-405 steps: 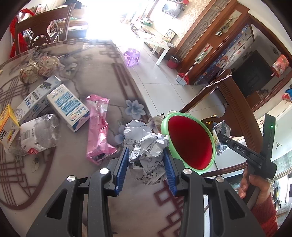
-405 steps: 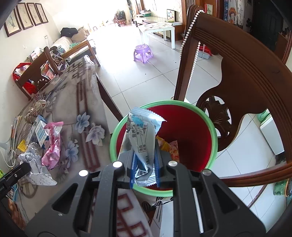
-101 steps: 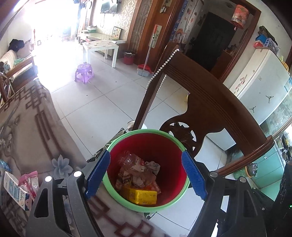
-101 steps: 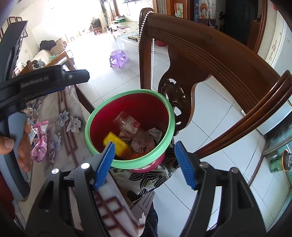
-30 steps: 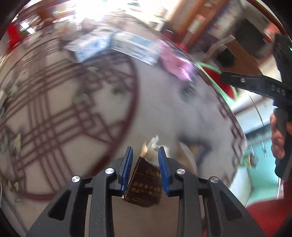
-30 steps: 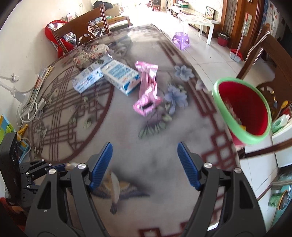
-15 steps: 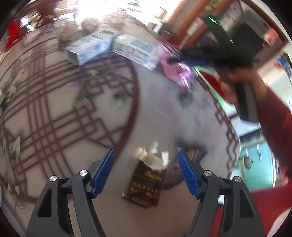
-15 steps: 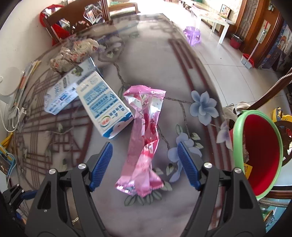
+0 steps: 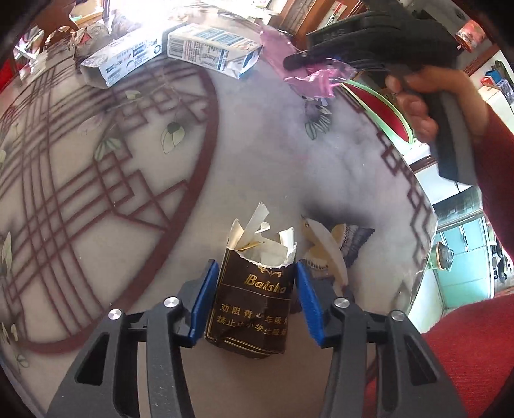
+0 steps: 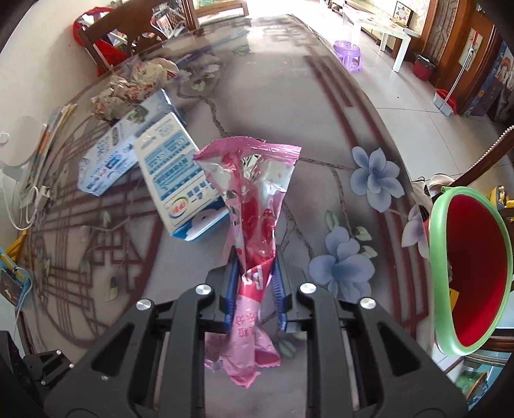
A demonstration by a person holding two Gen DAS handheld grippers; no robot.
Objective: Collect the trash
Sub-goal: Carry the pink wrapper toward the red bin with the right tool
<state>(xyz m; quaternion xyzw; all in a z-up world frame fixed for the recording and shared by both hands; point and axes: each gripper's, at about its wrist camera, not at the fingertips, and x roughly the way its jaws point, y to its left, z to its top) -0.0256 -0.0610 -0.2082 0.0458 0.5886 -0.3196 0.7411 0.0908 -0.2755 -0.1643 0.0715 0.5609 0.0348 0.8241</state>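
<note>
My left gripper (image 9: 255,294) is shut on a torn brown cigarette pack (image 9: 253,305) low over the near table edge. My right gripper (image 10: 255,283) is shut on a pink snack wrapper (image 10: 253,199) and holds it above the table; the wrapper also shows in the left wrist view (image 9: 308,77), pinched under the right gripper (image 9: 300,59). The red bin with a green rim (image 10: 470,273) stands past the table's right edge, also seen in the left wrist view (image 9: 382,109).
Two blue-and-white cartons (image 10: 173,180) (image 10: 128,148) lie on the patterned glass table (image 10: 289,96), with crumpled wrappers (image 10: 135,83) behind them. A wooden chair (image 10: 128,29) stands at the far end. White scraps (image 9: 327,247) lie by the cigarette pack.
My left gripper has closed on the cigarette pack. My right gripper has moved down over the pink wrapper, closed on it and lifted it.
</note>
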